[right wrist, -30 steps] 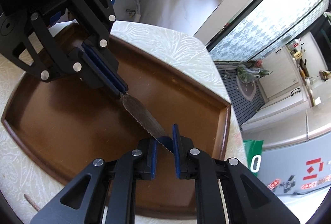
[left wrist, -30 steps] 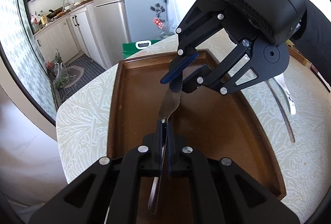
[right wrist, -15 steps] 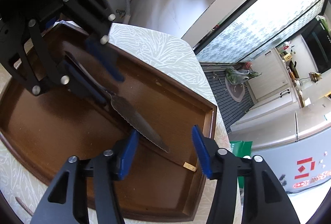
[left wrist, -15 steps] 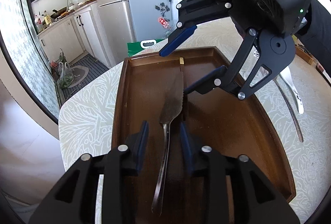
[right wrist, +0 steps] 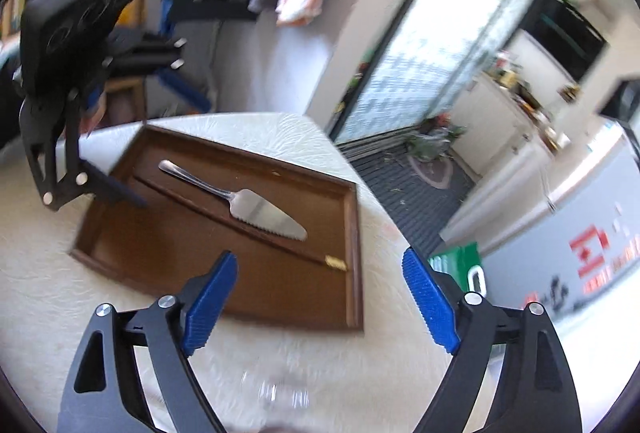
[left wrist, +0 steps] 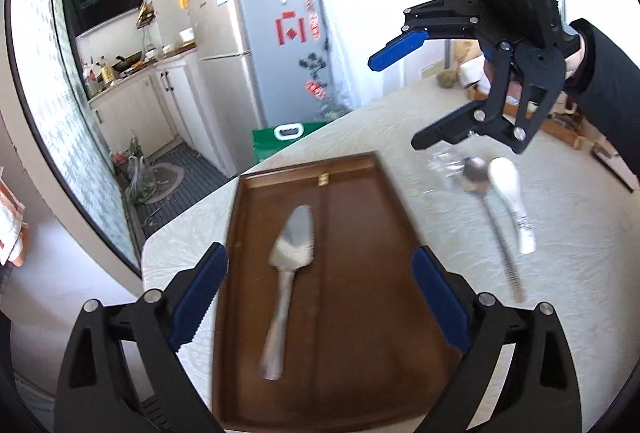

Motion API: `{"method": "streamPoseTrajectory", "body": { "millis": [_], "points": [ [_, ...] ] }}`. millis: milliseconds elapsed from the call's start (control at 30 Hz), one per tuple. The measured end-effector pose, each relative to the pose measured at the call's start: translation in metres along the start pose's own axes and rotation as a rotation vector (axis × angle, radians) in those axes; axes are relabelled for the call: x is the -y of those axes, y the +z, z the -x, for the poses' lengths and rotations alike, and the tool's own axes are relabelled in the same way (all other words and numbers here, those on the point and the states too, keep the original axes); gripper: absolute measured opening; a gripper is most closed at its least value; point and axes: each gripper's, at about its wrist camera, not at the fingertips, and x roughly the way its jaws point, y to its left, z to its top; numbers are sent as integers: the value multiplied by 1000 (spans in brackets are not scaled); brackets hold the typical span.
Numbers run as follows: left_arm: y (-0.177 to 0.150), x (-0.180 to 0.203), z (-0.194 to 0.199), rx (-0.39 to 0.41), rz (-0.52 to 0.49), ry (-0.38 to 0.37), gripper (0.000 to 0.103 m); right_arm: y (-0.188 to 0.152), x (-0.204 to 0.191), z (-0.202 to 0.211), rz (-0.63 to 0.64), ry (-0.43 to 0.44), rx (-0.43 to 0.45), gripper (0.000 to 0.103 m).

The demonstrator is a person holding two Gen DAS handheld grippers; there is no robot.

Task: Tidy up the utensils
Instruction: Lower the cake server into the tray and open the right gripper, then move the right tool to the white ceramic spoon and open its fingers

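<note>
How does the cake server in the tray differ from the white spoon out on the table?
The cake server is shiny metal with a flat, pointed, saw-edged blade; the white spoon looks ceramic, with a rounded bowl. The cake server lies inside the brown tray, while the white spoon lies on the bare tablecloth beside a metal spoon. The server looks longer. Both lie flat, free of either gripper.

The tray is dark brown. The server in it is silver. The tablecloth is cream with a pale leaf pattern. The spoon is white. Gripper pads are blue.
</note>
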Motion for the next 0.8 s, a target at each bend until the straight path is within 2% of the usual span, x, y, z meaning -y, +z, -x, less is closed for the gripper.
{"method": "streamPoseTrajectory", "body": {
  "millis": [133, 233, 400, 600, 800],
  "points": [
    [5, 47, 10, 19, -26, -69, 96, -35, -20, 39, 6, -72, -40, 87],
    [7, 84, 3, 9, -37, -128, 96, -62, -36, 54, 18, -66, -76, 87],
    [13, 131, -15, -21, -67, -179, 96, -109, -55, 76, -11, -55, -108, 87],
    [15, 174, -32, -50, -86, -222, 96, -156, -56, 91, -119, -51, -120, 87],
    [22, 193, -57, -92, -79, -239, 96, -189, -35, 98, -344, -8, -73, 87]
  ]
}}
